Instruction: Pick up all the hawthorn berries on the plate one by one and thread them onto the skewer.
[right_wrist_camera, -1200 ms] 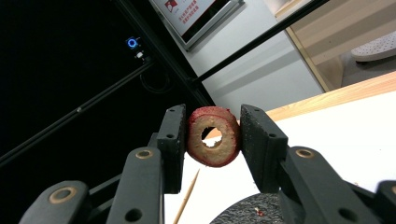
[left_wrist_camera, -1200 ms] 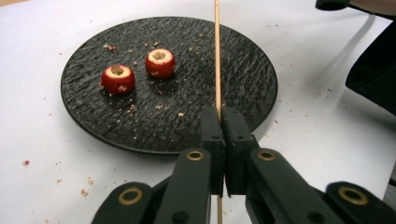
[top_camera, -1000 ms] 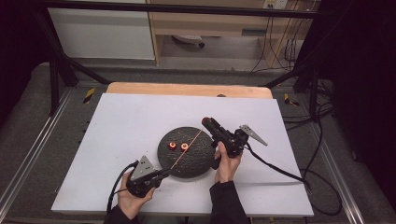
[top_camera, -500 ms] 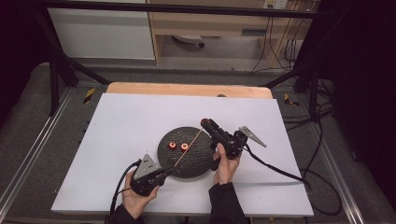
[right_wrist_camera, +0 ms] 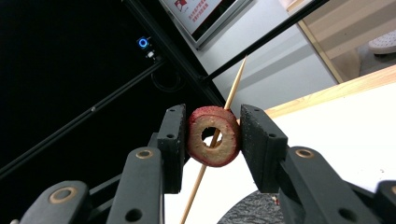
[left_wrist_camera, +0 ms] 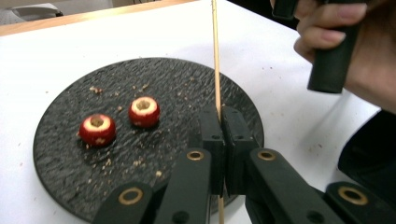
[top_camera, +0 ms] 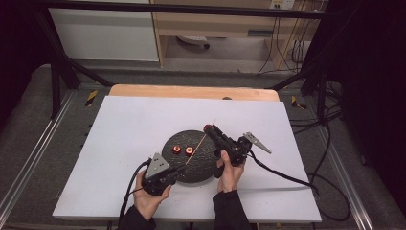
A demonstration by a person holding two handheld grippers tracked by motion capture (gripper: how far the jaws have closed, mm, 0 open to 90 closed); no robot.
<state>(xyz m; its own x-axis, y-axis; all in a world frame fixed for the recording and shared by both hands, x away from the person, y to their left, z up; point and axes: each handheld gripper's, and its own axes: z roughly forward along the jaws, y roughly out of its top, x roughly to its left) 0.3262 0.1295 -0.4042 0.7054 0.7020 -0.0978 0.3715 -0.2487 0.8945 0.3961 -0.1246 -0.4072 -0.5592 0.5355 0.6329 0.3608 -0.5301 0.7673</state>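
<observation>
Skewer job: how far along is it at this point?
Done: nothing sits threaded on the skewer yet. In hand: the left gripper pinches the skewer near its lower end, and the right gripper clamps a cored red fruit ring; the skewer shows through the ring's hole, though whether it has entered is unclear. Left: two more cored pieces wait on the black plate.

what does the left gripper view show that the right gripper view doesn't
Left gripper view: two cored red fruit pieces lying on the black slate plate, crumbs around them, and the left gripper shut on the lower end of the skewer.
Right gripper view: the right gripper shut on a cored red fruit ring, with the skewer seen through its hole.
Shared: the skewer, the plate's edge and the white table.
</observation>
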